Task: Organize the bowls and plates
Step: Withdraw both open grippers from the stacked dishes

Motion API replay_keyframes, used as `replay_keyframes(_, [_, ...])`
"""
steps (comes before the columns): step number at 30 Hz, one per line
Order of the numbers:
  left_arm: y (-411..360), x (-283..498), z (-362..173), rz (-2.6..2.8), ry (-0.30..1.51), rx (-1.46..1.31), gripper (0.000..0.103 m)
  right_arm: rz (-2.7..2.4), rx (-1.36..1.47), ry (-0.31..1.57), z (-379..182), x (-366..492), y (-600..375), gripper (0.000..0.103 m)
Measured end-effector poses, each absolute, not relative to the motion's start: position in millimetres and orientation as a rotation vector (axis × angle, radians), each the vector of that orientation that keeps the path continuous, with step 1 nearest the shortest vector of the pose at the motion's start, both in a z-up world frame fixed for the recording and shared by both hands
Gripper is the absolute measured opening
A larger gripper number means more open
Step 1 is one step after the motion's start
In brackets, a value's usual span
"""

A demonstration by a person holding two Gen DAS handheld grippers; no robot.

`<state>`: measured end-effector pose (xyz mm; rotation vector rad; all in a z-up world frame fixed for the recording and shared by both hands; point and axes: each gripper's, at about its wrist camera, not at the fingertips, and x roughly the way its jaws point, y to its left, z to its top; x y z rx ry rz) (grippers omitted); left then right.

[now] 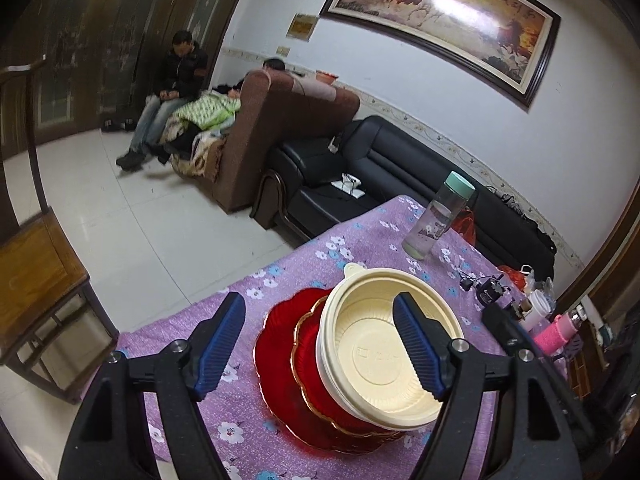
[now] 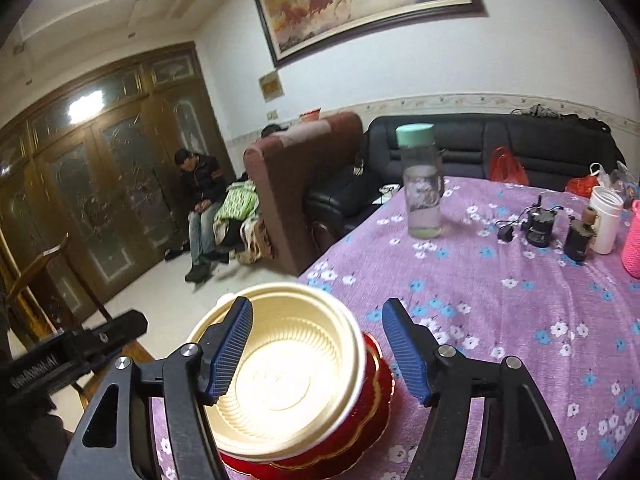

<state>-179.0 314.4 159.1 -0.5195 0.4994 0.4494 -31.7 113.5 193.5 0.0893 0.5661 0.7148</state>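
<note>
A cream plastic bowl sits stacked in a red gold-rimmed bowl, which rests on a red scalloped plate on the purple flowered tablecloth. My left gripper is open above the stack, its jaws apart on either side of it, the right one over the cream bowl. In the right wrist view the cream bowl sits in the red bowl. My right gripper is open and empty over the stack, with its left finger above the cream bowl's rim.
A clear bottle with a mint cap stands at the table's far side. Small dark gadgets, a white cup and a pink knitted bottle sit at the right. Sofas, seated people and a wooden chair surround the table.
</note>
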Motion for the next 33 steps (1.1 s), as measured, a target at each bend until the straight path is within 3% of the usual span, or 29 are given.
replay_keyframes(4, [292.4,-185.0,166.4,0.528,0.438,-0.4,0.085,0.68,0.1,0.537,196.9,-37.7,94.1,0.078])
replay_keyframes(8, [268.1,-190.1,173.6,0.579,0.381,-0.291,0.1,0.661,0.117,0.544,192.7,-42.3,76.5,0.082])
replay_keyframes(11, [248.0,-191.7,175.9,0.571,0.358,-0.221,0.103,0.641,0.137,0.574,184.4,-44.8,61.1,0.082])
replay_keyframes(20, [209.7,-173.3,155.9,0.482,0.482,-0.153,0.103,0.526,0.233,0.654,156.1,-48.5,9.6,0.082])
replay_keyframes(33, [182.8,-181.1,139.7,0.413,0.554,-0.148,0.103,0.489,0.152,0.675,141.3,-76.4,8.0,0.083])
